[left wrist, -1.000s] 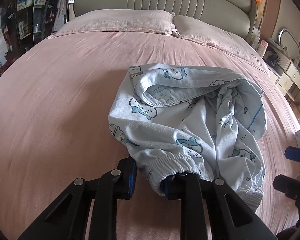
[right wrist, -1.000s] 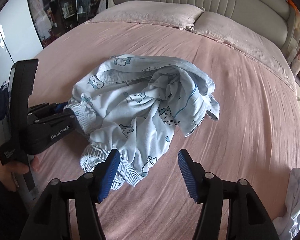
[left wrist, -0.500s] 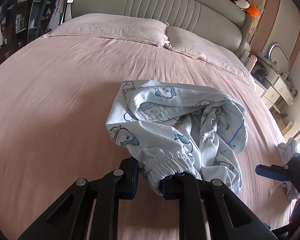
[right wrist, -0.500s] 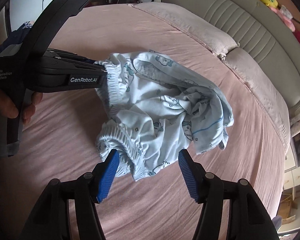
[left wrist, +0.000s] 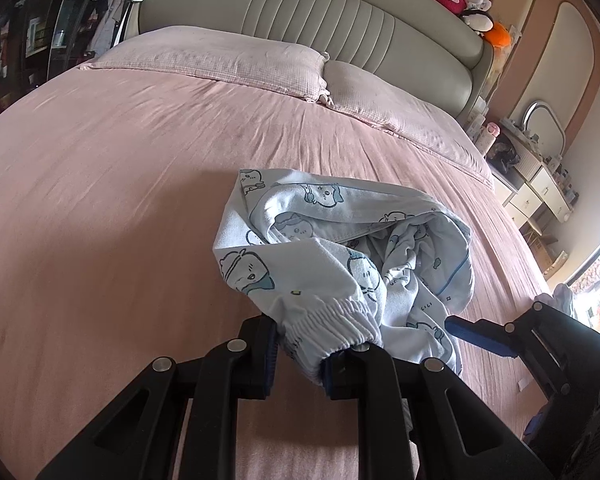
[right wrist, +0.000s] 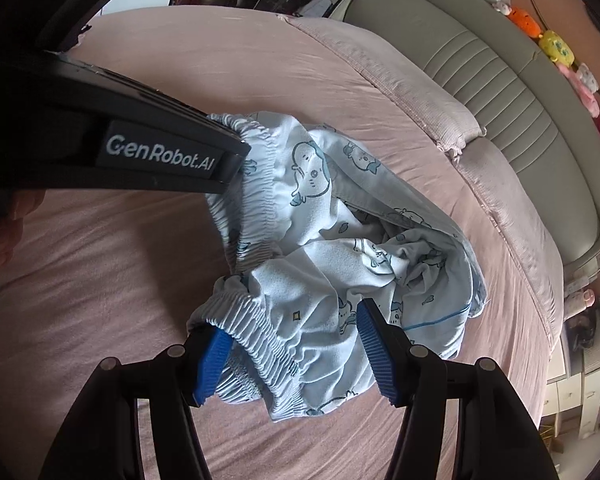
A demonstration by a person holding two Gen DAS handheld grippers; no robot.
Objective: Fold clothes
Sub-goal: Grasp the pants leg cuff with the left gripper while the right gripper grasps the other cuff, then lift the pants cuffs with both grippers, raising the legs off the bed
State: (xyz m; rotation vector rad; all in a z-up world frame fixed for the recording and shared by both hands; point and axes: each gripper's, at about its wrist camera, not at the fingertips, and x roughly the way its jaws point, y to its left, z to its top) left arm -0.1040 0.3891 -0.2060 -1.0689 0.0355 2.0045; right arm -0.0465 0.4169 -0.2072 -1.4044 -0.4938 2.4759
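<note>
Pale-blue printed pyjama trousers (left wrist: 340, 256) lie bunched mid-bed (left wrist: 100, 200) on the pink sheet. Left tongs (left wrist: 300, 354) clamped on one elastic cuff (left wrist: 332, 324); right tongs (right wrist: 292, 350) gaping, astride second cuff (right wrist: 260, 336), pads not pressing.

Both wrist views close over bed (left wrist: 100, 200)

The pyjama trousers (left wrist: 340, 264) lie crumpled on the bed (left wrist: 100, 200), well before the pillows (left wrist: 228, 60) and headboard (left wrist: 300, 8). The left gripper (left wrist: 300, 344) sits at their near edge, the right gripper (right wrist: 292, 344) just beside. Drawers (left wrist: 540, 192), seemingly, stand right of the bed.
</note>
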